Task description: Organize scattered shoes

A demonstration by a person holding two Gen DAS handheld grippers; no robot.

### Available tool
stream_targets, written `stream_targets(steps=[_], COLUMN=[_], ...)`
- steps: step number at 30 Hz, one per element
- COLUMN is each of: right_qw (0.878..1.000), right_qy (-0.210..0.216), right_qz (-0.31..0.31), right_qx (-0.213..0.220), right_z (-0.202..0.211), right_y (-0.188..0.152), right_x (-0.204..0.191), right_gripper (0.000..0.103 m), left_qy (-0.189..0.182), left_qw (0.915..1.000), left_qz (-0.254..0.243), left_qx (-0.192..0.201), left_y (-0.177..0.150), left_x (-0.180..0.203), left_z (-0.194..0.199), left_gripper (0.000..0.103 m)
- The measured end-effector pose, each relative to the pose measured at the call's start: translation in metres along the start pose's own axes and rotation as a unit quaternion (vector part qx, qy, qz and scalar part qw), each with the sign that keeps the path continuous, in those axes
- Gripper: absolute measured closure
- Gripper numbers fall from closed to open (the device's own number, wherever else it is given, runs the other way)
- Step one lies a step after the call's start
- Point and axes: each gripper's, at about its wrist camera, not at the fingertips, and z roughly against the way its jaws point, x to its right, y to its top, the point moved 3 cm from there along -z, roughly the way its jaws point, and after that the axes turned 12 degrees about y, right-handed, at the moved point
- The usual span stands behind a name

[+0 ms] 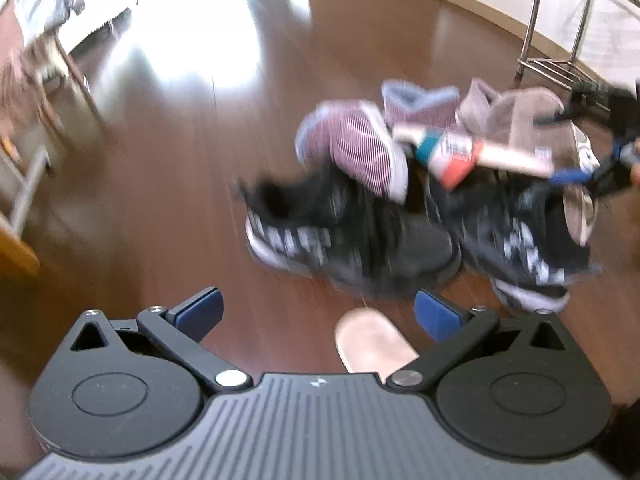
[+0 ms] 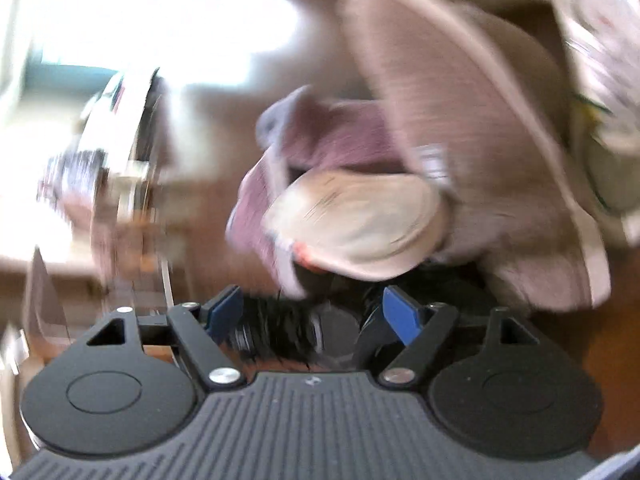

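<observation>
Wood floor (image 1: 168, 184), black sneaker (image 1: 348, 236) lengthwise left-right; both tools (image 1: 318, 314) (image 2: 314, 312) wide open, empty.

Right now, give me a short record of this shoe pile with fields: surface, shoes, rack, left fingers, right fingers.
surface: glossy brown wooden floor
shoes: heaped together; black sneakers with white-patterned sides, pink striped slippers, beige slippers
rack: metal wire rack, behind pile
left fingers: left gripper open, empty
right fingers: right gripper open, over black sneaker
</observation>
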Motion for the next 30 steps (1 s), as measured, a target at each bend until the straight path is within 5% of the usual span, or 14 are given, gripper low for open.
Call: stream_targets(steps=[3,5,6,13,15,19,25,30], right_qw=[0.997,0.989,0.986,0.998,0.999,0.996,0.986,0.973], right_qy=[0.007,0.003,0.002,0.041,0.036,-0.002,-0.023,-0.052], right_qz=[-0.073,-0.135,-0.155,-0.041,0.011,0.068,0.027,-0.002], right_qx=[0.035,0.06,0.066,0.02,-0.001,-0.056,-0.161,-0.224], right_z=[-0.007,-0.015,-0.019,-0.006,0.002,0.008,0.015,-0.016], right_y=[0.006,0.009,0.009,0.025,0.029,0.024,-0.02,-0.056], right_x=[0.023,0.043,0.05,-0.02,-0.054,-0.11,-0.149,-0.144], right_gripper=[0.043,0.067,0.068,0.086,0.086,0.084,0.084,0.083], left_qy=[0.013,0.005,-0.002,-0.003,0.006,0.003,0.036,0.048], left_qw=[0.9998,0.9996,0.9992,0.9838,0.9787,0.9834,0.9921,0.9936], left_qz=[-0.006,-0.024,-0.04,-0.175,-0.201,-0.176,-0.119,-0.101], left_qx=[0.014,0.014,0.009,0.037,0.042,0.043,0.021,-0.018], left_y=[0.025,0.033,0.035,0.033,0.032,0.035,0.016,-0.021], left_x=[0.024,0.046,0.056,0.102,0.107,0.097,0.057,0.034], left_z=[0.004,0.003,0.001,-0.009,-0.016,-0.021,-0.023,-0.02], left_gripper=[0.0,0.0,0.0,0.0,0.0,0.0,0.0,0.0])
